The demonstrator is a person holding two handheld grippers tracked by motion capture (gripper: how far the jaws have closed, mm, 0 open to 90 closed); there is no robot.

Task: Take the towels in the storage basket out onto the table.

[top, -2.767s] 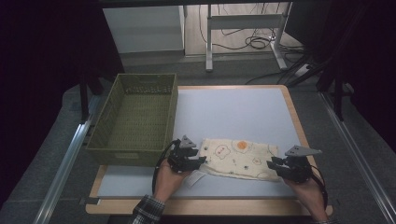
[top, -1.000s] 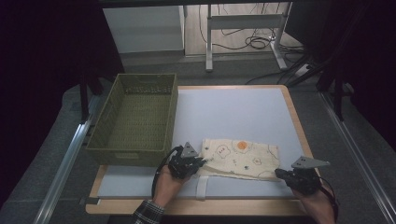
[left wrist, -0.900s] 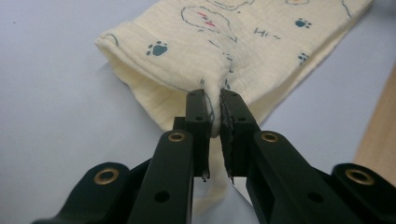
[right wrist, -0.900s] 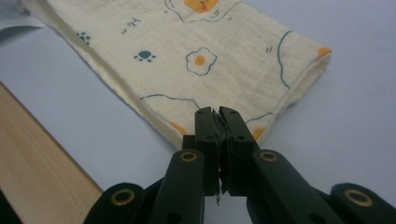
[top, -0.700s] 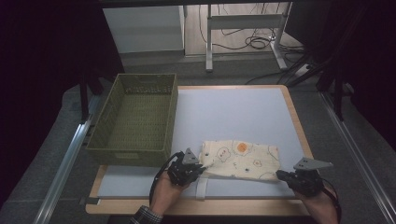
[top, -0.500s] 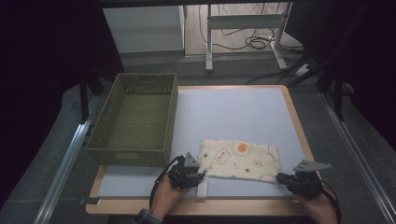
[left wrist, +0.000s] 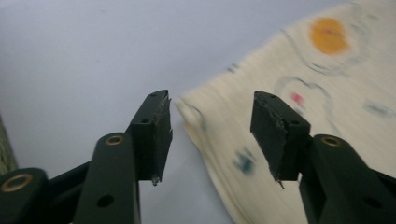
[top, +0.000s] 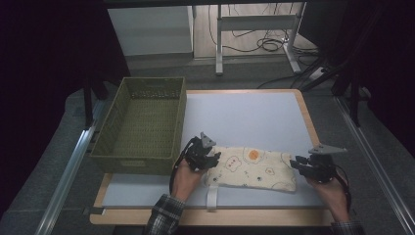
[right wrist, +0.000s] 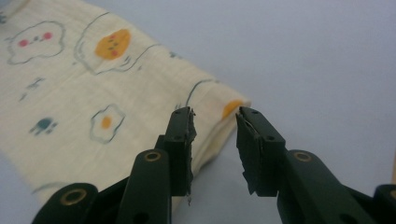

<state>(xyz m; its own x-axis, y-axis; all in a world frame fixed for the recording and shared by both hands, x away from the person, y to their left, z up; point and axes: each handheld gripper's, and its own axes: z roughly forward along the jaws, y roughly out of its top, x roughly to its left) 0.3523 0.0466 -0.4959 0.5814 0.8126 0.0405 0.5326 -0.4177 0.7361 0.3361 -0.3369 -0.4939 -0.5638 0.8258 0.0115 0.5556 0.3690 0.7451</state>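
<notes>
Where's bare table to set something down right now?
Widest free patch: the white table beyond the folded cloth, right of the basket. A thin strip runs along the near edge. Crowded: the cloth's two ends, at the left gripper and right gripper.

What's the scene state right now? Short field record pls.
cloth: folded cream printed cloth, flat on the table, near front edge
basket: green woven basket, left of cloth
left gripper: open, jaws have just been opening, cloth's corner between them, pads off it
right gripper: open, jaws have just been opening, at cloth's other end
held: nothing
</notes>
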